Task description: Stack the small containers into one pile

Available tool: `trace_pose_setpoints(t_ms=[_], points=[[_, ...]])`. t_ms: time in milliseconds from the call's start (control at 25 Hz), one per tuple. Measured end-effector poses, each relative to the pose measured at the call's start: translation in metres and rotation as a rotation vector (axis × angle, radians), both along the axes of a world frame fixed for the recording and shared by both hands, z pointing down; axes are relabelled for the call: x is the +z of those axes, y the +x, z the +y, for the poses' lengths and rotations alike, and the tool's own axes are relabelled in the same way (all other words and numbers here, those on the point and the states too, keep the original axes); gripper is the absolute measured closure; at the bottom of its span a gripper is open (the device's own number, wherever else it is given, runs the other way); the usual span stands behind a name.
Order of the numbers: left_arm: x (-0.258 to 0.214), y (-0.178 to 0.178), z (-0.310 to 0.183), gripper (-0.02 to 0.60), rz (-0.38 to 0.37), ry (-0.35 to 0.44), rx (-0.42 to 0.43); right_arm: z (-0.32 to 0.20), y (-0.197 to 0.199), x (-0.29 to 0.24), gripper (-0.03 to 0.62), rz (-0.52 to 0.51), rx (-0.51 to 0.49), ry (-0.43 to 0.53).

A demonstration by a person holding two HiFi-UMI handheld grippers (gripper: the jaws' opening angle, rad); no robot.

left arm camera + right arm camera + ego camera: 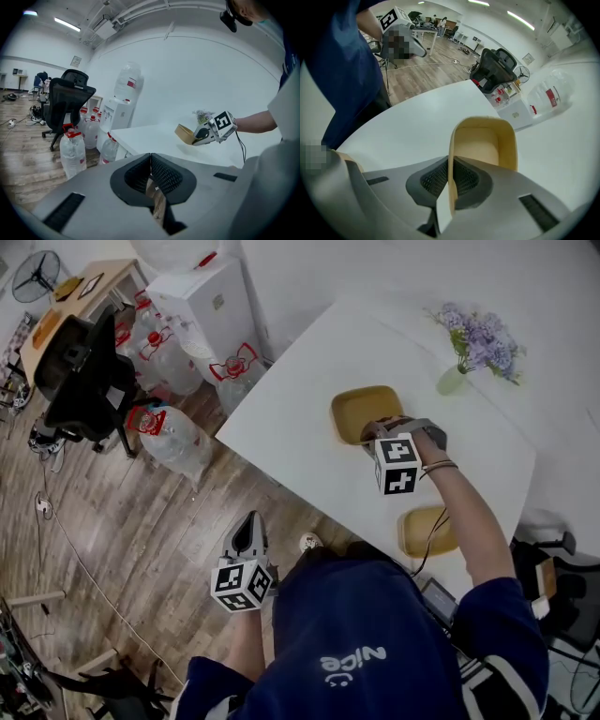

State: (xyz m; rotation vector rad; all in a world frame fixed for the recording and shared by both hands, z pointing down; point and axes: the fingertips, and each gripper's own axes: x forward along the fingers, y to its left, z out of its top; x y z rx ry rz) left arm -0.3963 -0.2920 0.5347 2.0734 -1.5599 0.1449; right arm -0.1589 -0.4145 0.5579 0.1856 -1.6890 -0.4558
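Your first small container [364,413], a mustard-yellow rounded-square tub, shows just above frame centre, tilted, one wall pinched in your right gripper's [374,431] jaws. The second container [427,531], same colour, rests on the desk [300,409] at lower right, apart from it.

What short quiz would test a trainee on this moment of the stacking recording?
1. True or false: the right gripper is shut on the wall of a yellow container.
2. Where is the left gripper? A: over the tabletop. B: off the table, above the floor, jaws together and empty. C: holding the flowers.
3. How many yellow containers does the head view show?

Key: 1 true. 2 B. 3 two: the gripped one and a second container nearer the person.
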Motion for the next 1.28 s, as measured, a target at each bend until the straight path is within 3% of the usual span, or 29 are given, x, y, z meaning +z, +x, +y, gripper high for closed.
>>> trace_pose_setpoints(t_ms=[520,760,1000,1280], points=[[-0.027,0.101,0.014,0.561,-0.021,0.068,0.179,0.068,0.072,-0.082,0.543,-0.084,0.08,0.057],[-0.034,0.168,0.037,0.561,-0.024,0.077,0.273,0.122,0.124,-0.088,0.542,-0.082,0.121,0.019],[-0.042,0.221,0.063,0.561,-0.046,0.094,0.353,0.161,0.158,-0.097,0.542,-0.115,0.148,0.051],[-0.05,0.255,0.094,0.561,-0.045,0.108,0.374,0.212,0.178,-0.093,0.542,-0.116,0.146,0.038]])
